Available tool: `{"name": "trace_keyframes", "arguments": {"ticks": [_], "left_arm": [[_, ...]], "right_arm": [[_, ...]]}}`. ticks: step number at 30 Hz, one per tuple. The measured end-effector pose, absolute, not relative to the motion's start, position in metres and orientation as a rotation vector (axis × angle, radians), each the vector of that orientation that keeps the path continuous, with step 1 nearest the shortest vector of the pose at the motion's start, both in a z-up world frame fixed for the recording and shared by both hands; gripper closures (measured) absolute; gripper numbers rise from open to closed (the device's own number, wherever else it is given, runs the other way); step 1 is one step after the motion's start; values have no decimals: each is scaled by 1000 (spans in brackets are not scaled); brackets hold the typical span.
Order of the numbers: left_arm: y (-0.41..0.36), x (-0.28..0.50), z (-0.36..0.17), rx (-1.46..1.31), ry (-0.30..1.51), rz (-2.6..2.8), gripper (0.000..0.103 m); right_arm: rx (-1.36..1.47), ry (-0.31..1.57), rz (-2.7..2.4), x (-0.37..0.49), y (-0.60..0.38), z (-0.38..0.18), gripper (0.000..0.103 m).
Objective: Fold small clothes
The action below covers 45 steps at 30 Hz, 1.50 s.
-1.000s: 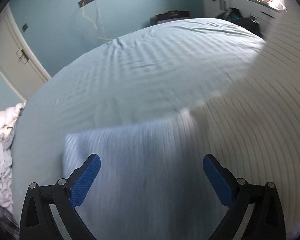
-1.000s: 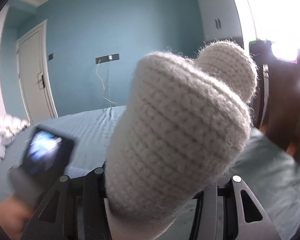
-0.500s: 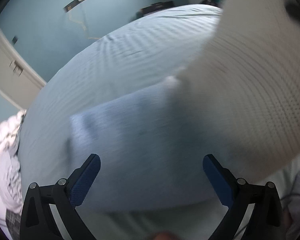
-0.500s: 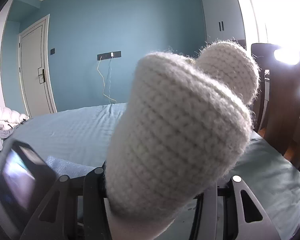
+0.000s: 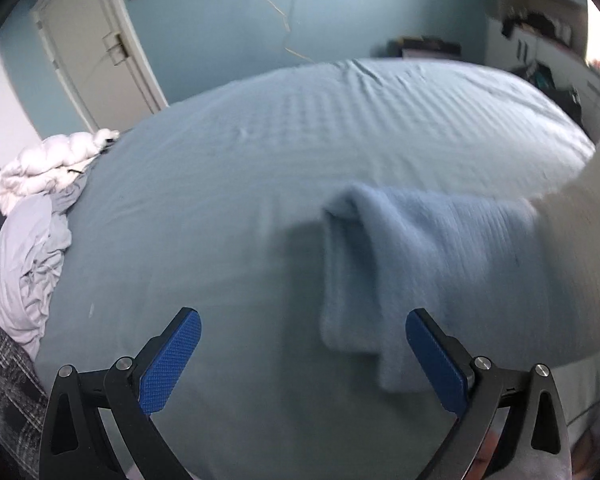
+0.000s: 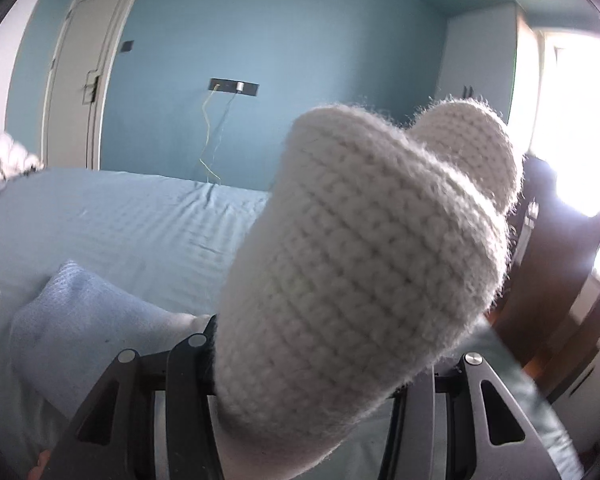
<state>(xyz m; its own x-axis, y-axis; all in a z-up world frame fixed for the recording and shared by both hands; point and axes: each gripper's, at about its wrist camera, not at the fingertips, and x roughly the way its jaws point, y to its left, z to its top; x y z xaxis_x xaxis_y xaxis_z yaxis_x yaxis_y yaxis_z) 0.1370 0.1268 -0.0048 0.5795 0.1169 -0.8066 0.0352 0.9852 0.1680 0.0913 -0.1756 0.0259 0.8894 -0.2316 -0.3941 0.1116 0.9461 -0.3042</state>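
Fingers (image 5: pixel 435 364) of the left gripper (image 5: pixel 303 360) stand wide apart with their blue pads facing each other, low over the bed (image 5: pixel 260 184), and nothing sits between them. Just ahead of its right-hand finger lies a pale blue sock (image 5: pixel 411 264), blurred, with its cuff end folded over into a thicker band on the side nearer the middle of the view. A cream knitted sock (image 5: pixel 579 256) rises from the blue one at the right edge, the two pieces touching or joined there; which, I cannot tell.

From the right wrist view, the right gripper (image 6: pixel 300 384) is clamped on that cream sock (image 6: pixel 363 264), which bulges up from between the fingers and fills the centre of the picture, hiding the tips. The blue sock (image 6: pixel 88 320) lies on the bed (image 6: pixel 140 220) to the left, beside the gripper.

Farther out, a rumpled pile of white and grey bedding (image 5: pixel 32 216) sits at the left edge of the bed. Behind stand a blue wall (image 6: pixel 280 40), a white door (image 6: pixel 84 72) and a dark socket strip (image 6: pixel 233 87) with cables hanging from it.
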Motion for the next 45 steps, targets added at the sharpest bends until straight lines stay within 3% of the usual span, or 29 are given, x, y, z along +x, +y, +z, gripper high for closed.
{"name": "trace_keyframes", "arguments": {"ticks": [8,16,17,22,24,26,31,37,42,44,45], "left_arm": [[192,135,18,13,898,103,0],[251,126,32,-87,845,206,0],[256,127,31,-103,845,206,0],[260,129,23,-137,867,189,0],[256,131,21,-128,872,179,0],[249,133,21,-113,870,165,0],[217,137,22,-57,848,85,0],[167,152,11,31,862,2,0],[150,155,1,127,855,33,0],[151,156,5,107,838,33,0],[151,156,6,88,832,28,0]], "right_arm": [[-807,308,-128,108,-9,13,60],[-1434,354,75,117,96,-138,57],[-1493,279,57,111,97,-152,56],[-1410,213,67,108,81,-142,48],[-1405,252,132,102,72,-127,30],[-1275,311,209,90,62,-98,19],[-866,393,124,66,-13,-38,6],[-501,607,70,93,-87,-55,6],[-424,625,128,103,-96,-52,17],[-448,608,116,99,-98,-55,29],[-429,590,103,89,-100,-52,43]]}}
